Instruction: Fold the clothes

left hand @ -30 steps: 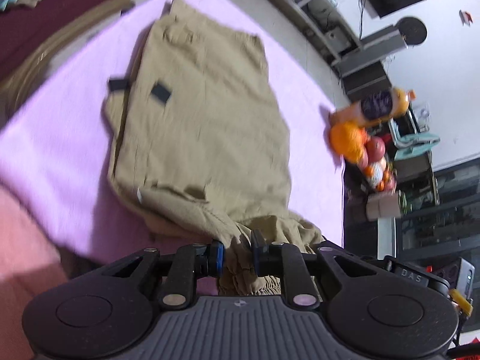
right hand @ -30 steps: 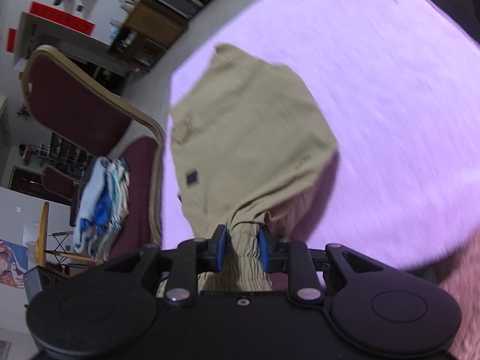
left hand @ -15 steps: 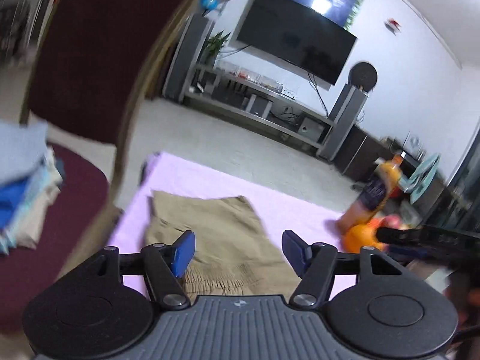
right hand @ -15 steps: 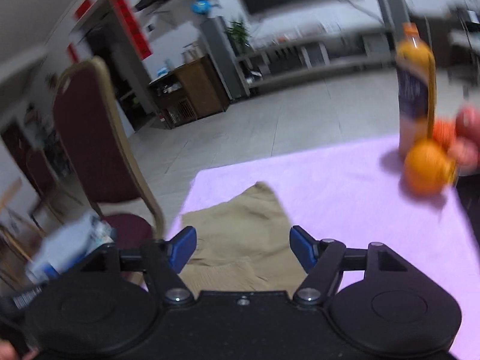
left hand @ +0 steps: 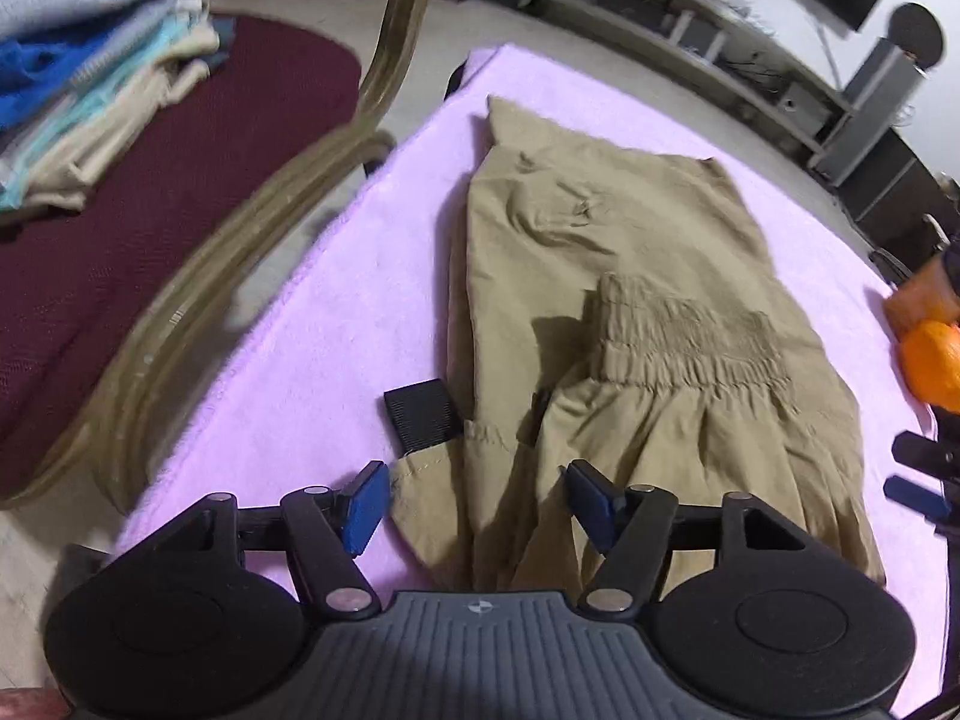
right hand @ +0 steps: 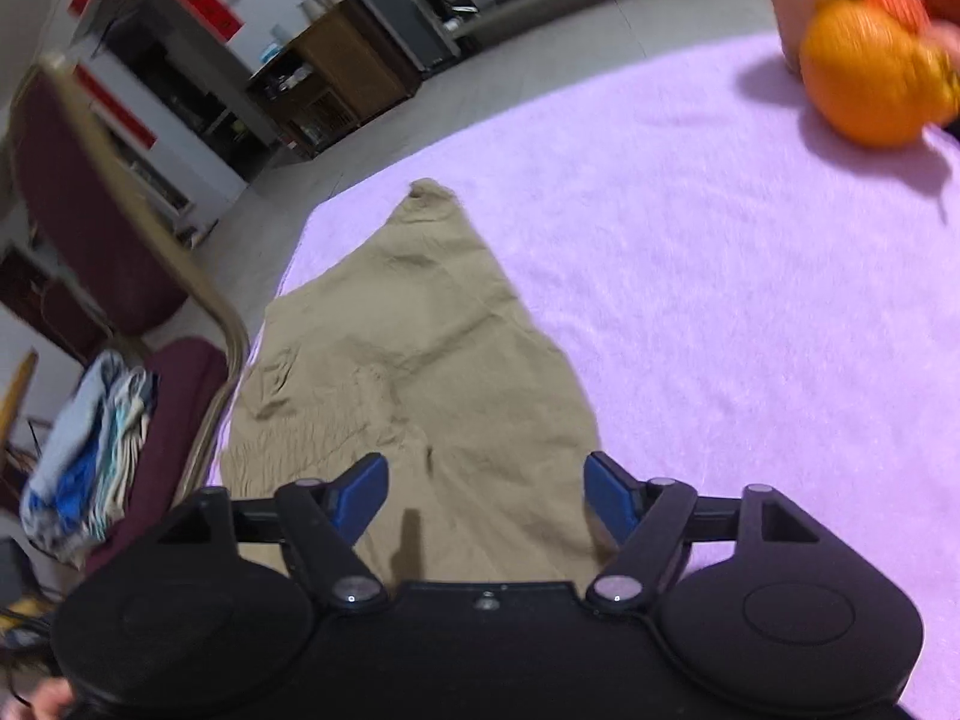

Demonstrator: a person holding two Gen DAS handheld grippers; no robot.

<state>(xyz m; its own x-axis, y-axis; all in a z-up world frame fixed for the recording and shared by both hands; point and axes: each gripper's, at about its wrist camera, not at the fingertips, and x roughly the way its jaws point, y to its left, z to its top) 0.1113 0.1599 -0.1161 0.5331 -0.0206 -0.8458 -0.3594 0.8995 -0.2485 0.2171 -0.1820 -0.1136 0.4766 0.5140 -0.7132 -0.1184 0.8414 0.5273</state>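
Tan cloth pants lie folded on a soft purple table cover.

The tan cloth pants [left hand: 630,312] fill the middle of the purple cover [left hand: 336,324], with the stretchy waistband folded on top. The left gripper [left hand: 474,507] at the bottom of its view has its jaws wide and opening, holding nothing. The right gripper [right hand: 483,495] is the same, wide and opening above the cloth. A stack of folded clothes [left hand: 90,78] sits on a dark red chair [left hand: 180,192] at upper left. A round orange fruit [right hand: 864,90] sits at upper right.

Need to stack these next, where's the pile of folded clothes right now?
The folded pile sits on the maroon chair seat, at upper left in the left wrist view, beside the purple tablecloth.
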